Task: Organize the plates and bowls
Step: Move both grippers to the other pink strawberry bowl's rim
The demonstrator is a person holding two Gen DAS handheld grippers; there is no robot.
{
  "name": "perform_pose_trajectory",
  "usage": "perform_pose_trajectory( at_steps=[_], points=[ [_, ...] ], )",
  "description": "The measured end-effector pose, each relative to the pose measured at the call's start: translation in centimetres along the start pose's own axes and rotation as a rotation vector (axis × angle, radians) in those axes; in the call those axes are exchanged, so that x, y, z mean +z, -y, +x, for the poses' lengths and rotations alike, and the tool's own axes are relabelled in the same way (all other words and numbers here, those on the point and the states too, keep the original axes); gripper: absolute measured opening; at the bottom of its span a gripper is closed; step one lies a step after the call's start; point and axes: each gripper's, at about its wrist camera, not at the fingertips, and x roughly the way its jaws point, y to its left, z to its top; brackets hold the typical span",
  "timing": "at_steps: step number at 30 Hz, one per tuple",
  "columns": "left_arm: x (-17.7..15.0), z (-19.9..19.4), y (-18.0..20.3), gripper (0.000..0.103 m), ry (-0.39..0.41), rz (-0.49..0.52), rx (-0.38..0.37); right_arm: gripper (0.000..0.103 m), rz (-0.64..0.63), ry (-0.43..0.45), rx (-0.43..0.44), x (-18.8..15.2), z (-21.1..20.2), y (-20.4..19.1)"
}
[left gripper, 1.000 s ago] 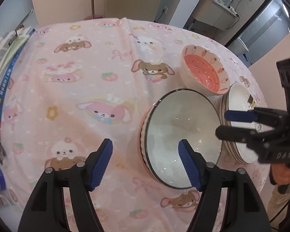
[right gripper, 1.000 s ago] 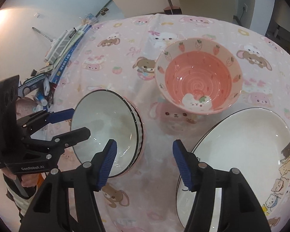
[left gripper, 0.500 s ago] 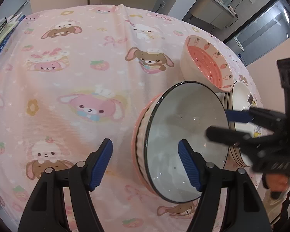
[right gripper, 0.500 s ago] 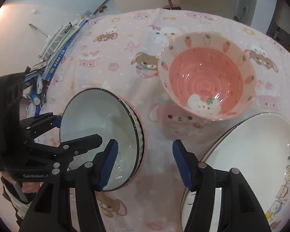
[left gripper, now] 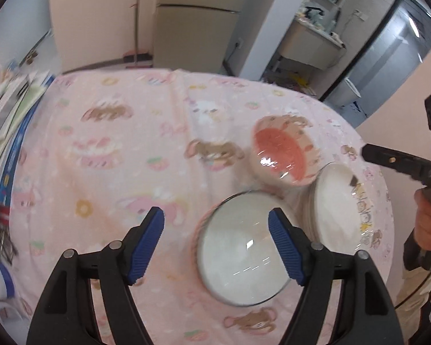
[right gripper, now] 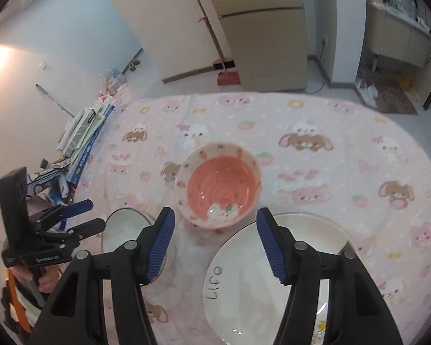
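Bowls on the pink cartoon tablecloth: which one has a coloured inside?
The strawberry-patterned bowl with the coral-pink inside, standing alone. The dark-rimmed bowl beside it is plain white inside.

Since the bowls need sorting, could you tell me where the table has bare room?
The cloth is bare between the books and the pink bowl. It is crowded where that bowl, the white bowl and the plates cluster.

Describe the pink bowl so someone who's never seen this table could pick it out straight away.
Start from the table under the pink cartoon-animal tablecloth. Three pieces of crockery cluster at its near side; the pink bowl is the one farthest back, behind the white plate and the white bowl. It alone has a coral-pink inside, with a pale rim dotted with strawberries; its neighbours are white inside.
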Motion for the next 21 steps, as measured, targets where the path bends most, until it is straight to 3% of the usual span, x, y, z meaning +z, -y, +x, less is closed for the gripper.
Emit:
perform_pose_trajectory(
  at_steps=[5,11,13,14,15,18,21],
  points=[
    [2.4,0.8,2.0,0.074,0.01,0.01,0.011,0.062,-0.032,-0.041,-0.032,0.1,1.1,1.0],
    [1.3,1.2,2.5,0.073,-0.026,0.056,0.017,0.062,-0.045,-0.1,0.053,-2.7,2.3,1.8],
    [0.5,1.1,2.5,0.059,-0.045,0.07,0.053,0.062,-0.064,-0.113,0.072,-3.2,2.5,0.8],
    [0.1,1.0,2.2,0.045,-0.06,0.069,0.057,0.062,-0.077,-0.117,0.088,-3.4,2.7,-0.2],
    [-0.2,0.9,1.9,0.04,-0.071,0.058,0.05,0.062,-0.081,-0.118,0.104,-3.5,2.8,-0.8],
    [-1.1,-0.1,0.7,0.039,-0.08,0.032,0.043,0.06,-0.093,-0.146,0.158,-3.4,3.7,-3.2],
    [-1.4,-1.1,0.0,0.039,-0.061,0.029,0.089,0.055,-0.126,-0.115,0.091,-3.0,3.9,-4.9]
  ],
)
